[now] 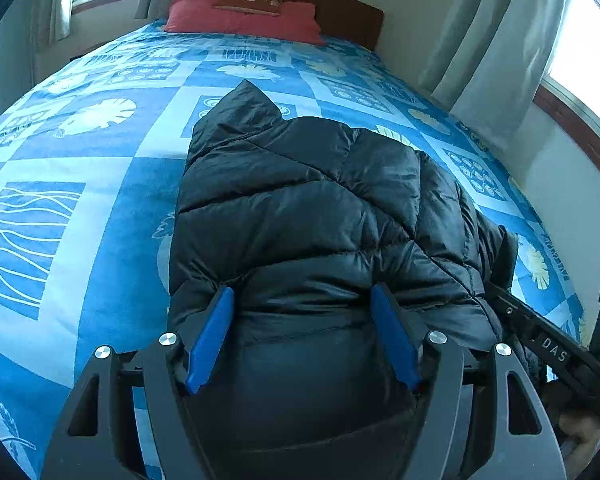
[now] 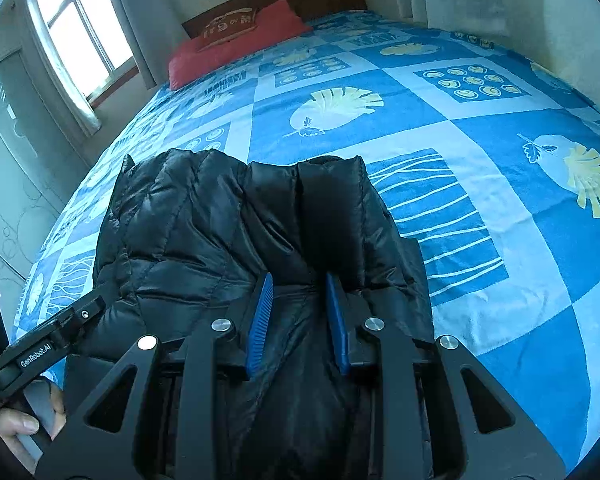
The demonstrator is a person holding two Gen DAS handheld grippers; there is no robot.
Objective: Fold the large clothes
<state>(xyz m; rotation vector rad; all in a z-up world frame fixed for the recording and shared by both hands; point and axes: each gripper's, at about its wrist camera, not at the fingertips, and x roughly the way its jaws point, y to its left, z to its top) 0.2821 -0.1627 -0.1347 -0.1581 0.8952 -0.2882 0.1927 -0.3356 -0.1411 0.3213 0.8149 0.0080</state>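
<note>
A black quilted puffer jacket (image 1: 308,208) lies bunched on the blue patterned bed (image 1: 80,208). It also shows in the right wrist view (image 2: 204,220). My left gripper (image 1: 302,296) has its blue pads wide apart, with the jacket's near edge bulging between them. My right gripper (image 2: 299,280) has its pads closer together, pressed on a fold of the jacket's near edge. The right gripper's arm (image 1: 548,344) shows at the jacket's right side in the left wrist view, and the left gripper's arm (image 2: 52,340) shows at the jacket's left side in the right wrist view.
A red pillow (image 1: 240,16) and a wooden headboard (image 1: 340,8) are at the far end of the bed. Curtains (image 1: 492,32) and windows stand on both sides. The bedspread (image 2: 480,160) stretches right of the jacket.
</note>
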